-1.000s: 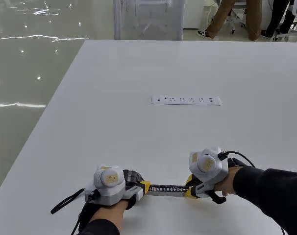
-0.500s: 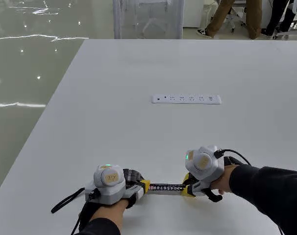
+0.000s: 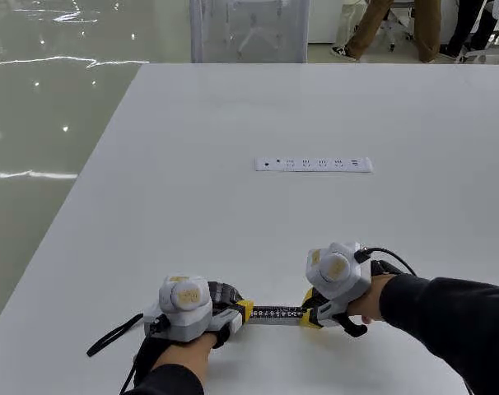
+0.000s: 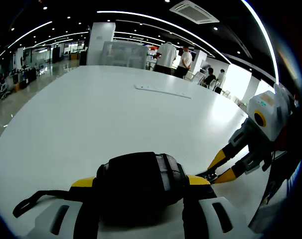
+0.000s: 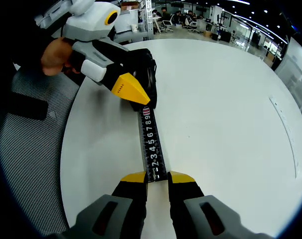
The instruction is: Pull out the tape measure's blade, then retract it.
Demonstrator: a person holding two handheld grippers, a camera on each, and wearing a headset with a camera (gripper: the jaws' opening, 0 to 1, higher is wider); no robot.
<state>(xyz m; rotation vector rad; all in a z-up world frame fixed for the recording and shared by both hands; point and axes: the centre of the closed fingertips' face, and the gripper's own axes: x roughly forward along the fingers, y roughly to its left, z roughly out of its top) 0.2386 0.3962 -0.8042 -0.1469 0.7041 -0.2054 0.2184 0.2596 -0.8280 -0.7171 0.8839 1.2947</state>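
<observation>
The black tape measure case (image 4: 140, 185) sits between the yellow-tipped jaws of my left gripper (image 3: 233, 313), which is shut on it near the table's front edge. A short stretch of black blade (image 5: 151, 146) with white numbers runs from the case (image 5: 143, 74) to my right gripper (image 5: 157, 178), which is shut on the blade's end. In the head view the blade (image 3: 276, 313) spans the small gap between the left gripper and the right gripper (image 3: 309, 316). A black wrist strap (image 3: 111, 336) trails left from the case.
A white power strip (image 3: 313, 164) lies flat mid-table, well beyond the grippers. The white table (image 3: 233, 214) stretches wide ahead; its left edge drops to a glossy floor. People stand at the far end.
My right gripper has moved left toward the case, and the visible blade has grown shorter. The left gripper has stayed put.
</observation>
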